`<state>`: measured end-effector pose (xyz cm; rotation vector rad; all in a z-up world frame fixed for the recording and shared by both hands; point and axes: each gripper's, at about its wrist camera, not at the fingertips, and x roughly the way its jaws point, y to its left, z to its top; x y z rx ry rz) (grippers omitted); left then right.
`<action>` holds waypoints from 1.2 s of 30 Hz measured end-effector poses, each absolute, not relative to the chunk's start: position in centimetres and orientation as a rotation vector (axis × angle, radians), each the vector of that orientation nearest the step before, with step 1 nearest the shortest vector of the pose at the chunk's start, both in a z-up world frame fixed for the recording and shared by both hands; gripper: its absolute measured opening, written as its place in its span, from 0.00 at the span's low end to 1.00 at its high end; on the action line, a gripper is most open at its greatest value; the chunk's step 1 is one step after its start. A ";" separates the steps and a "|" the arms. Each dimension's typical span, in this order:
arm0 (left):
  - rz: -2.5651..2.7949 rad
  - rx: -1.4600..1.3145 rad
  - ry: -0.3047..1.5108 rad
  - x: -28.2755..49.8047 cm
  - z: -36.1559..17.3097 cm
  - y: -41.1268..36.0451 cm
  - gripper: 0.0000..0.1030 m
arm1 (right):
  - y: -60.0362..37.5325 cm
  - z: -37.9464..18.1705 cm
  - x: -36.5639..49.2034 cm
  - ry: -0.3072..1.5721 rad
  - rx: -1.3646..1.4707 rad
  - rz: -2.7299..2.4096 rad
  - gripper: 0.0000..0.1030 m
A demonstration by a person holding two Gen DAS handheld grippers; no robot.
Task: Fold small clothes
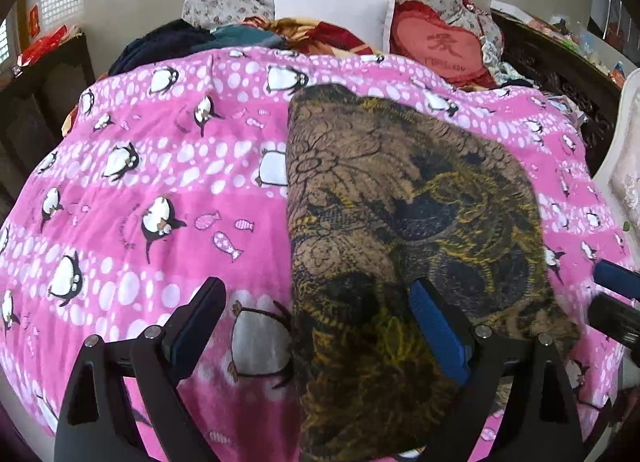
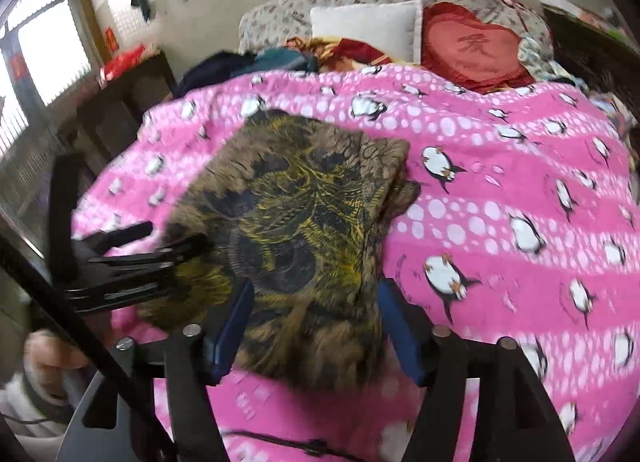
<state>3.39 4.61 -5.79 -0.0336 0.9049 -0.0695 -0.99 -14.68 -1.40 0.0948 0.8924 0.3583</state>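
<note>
A pink penguin blanket (image 1: pixel 160 165) covers the bed, and the folded brown-and-yellow patterned garment (image 1: pixel 400 221) lies flat on it. At the head of the bed sit a white pillow (image 1: pixel 332 15) and a red heart cushion (image 1: pixel 440 49). Only the right wrist view takes in the bright window (image 2: pixel 44 61) and a person's hand (image 2: pixel 48 362) at the lower left; only the left wrist view shows the garment's straight left edge against bare blanket. The garment's long axis runs from the near edge of the bed up towards the pillows. The left gripper (image 1: pixel 316 314) stands wide open, gripping nothing, its right finger over the cloth. The right gripper (image 2: pixel 316 302) is parted too, fingers either side of the garment's near end, not pinching it.
</note>
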 end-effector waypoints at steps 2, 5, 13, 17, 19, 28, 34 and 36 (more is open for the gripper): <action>-0.075 -0.034 0.881 2.8 -4.9 4.6 0.90 | -15.5 0.4 -2.8 0.882 0.120 0.391 0.74; -0.074 -0.025 0.849 2.0 -3.9 4.5 0.90 | -16.6 2.7 -5.1 0.868 0.107 0.386 0.84; -0.070 -0.027 0.832 0.8 -2.8 4.2 0.91 | -15.8 1.8 -5.1 0.801 0.064 0.256 0.87; -0.036 -0.011 0.820 0.5 -2.6 4.4 0.91 | -14.1 -0.1 -2.9 0.800 0.074 0.224 0.87; -0.029 -0.018 0.821 0.5 -2.6 4.7 0.91 | -13.5 -0.8 -2.1 0.810 0.094 0.210 0.87; -0.016 -0.030 0.818 0.8 -2.6 5.0 0.91 | -12.1 -1.2 -1.2 0.803 0.074 0.197 0.88; -0.016 -0.012 0.816 1.1 -2.6 4.7 0.91 | -13.1 -0.5 -0.5 0.794 0.090 0.169 0.90; -0.017 -0.010 0.819 1.3 -2.6 4.5 0.91 | -13.2 -0.4 -0.3 0.789 0.089 0.160 0.90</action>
